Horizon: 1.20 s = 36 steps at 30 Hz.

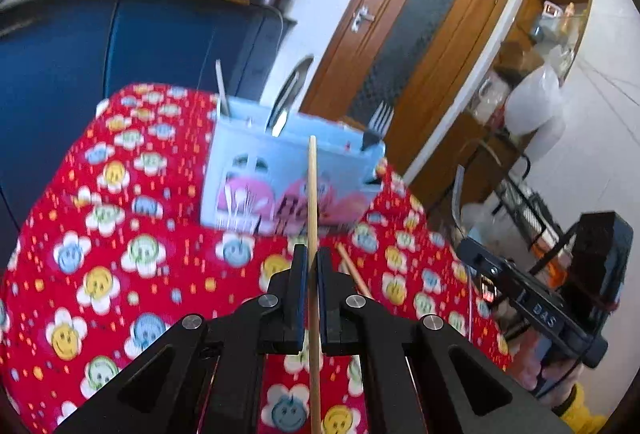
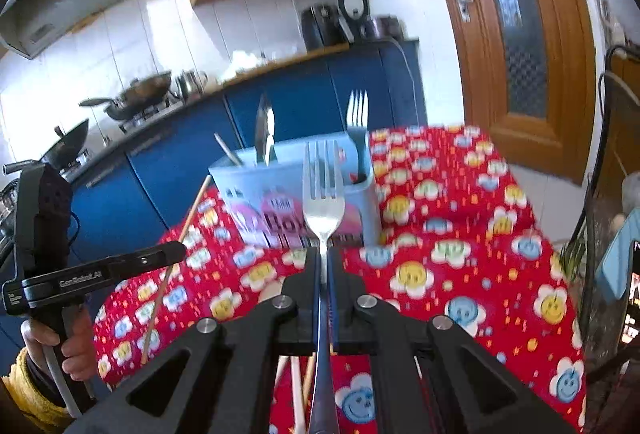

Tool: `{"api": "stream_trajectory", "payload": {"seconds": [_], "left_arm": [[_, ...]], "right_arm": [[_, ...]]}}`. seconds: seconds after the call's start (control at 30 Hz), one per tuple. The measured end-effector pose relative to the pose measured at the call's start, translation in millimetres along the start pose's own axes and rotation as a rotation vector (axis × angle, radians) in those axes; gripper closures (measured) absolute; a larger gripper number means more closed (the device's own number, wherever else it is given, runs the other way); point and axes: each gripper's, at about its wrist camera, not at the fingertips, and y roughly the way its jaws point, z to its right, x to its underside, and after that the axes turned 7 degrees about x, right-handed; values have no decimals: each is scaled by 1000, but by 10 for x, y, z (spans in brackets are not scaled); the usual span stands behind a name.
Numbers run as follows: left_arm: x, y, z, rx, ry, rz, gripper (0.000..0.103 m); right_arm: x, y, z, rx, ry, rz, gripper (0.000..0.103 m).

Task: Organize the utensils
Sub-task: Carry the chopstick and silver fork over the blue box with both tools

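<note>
Both grippers loaded, utensil holder ahead.
Left gripper [image 1: 309,266] fingers clamp a chopstick [image 1: 312,194], right gripper [image 2: 325,266] fingers clamp a fork [image 2: 323,194]; both point at the holder [image 2: 296,190] just beyond the fingers on the desk [image 2: 440,234], ready for dropping in.

The chopstick [image 1: 312,202] runs off the bottom edge of the left wrist view, and the clamped fork [image 2: 323,194] likewise leaves the right wrist view with its handle end cut off. The lower parts of the spoon [image 2: 265,132], the second fork [image 2: 357,122] and a thin handle [image 2: 227,149] are hidden inside the utensil holder [image 2: 256,186], whose printed lettering is too blurred to read. The holder's internal compartments cannot be told apart, and the loose chopsticks [image 2: 298,386] are mostly hidden behind the right gripper [image 2: 324,258].
</note>
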Motion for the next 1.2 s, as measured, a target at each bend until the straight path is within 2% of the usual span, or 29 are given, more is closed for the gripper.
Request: {"api": "stream_trajectory", "payload": {"seconds": [0.23, 0.73, 1.03, 1.2], "left_arm": [[-407, -21, 61, -15, 17, 110, 99], [-1218, 222, -46, -138, 90, 359, 99], [-1379, 465, -103, -237, 168, 469, 99], [-1316, 613, -201, -268, 179, 477, 99]], "right_arm": [[-222, -12, 7, -33, 19, 83, 98], [-745, 393, 76, -57, 57, 172, 98], [-971, 796, 22, -54, 40, 244, 98], [-1023, 994, -24, -33, 15, 283, 98]]}}
